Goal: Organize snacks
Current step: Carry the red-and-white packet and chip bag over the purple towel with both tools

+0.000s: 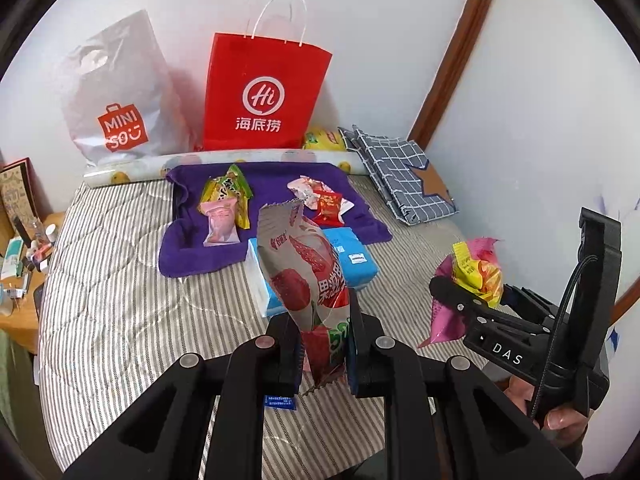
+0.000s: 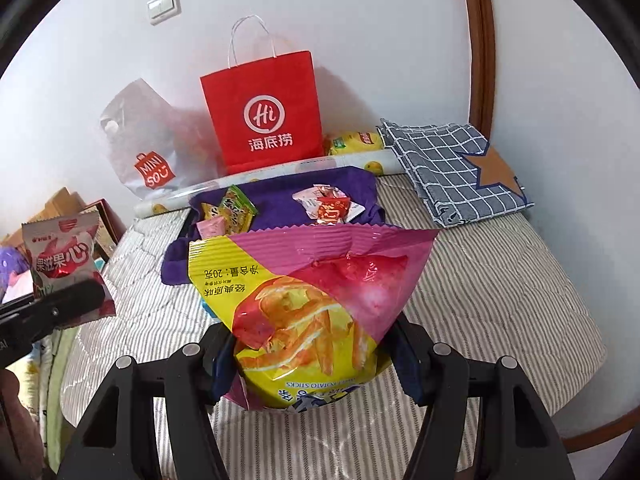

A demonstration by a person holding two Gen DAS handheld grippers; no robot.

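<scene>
Above the striped bed [image 1: 120,280], left claw [image 1: 322,344] pinches strawberry packet [image 1: 304,272]; right claw [image 2: 308,364] clamps chips bag [image 2: 304,304].

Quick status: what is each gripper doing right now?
Left gripper: shut on the strawberry snack packet.
Right gripper: shut on the potato sticks bag.
</scene>
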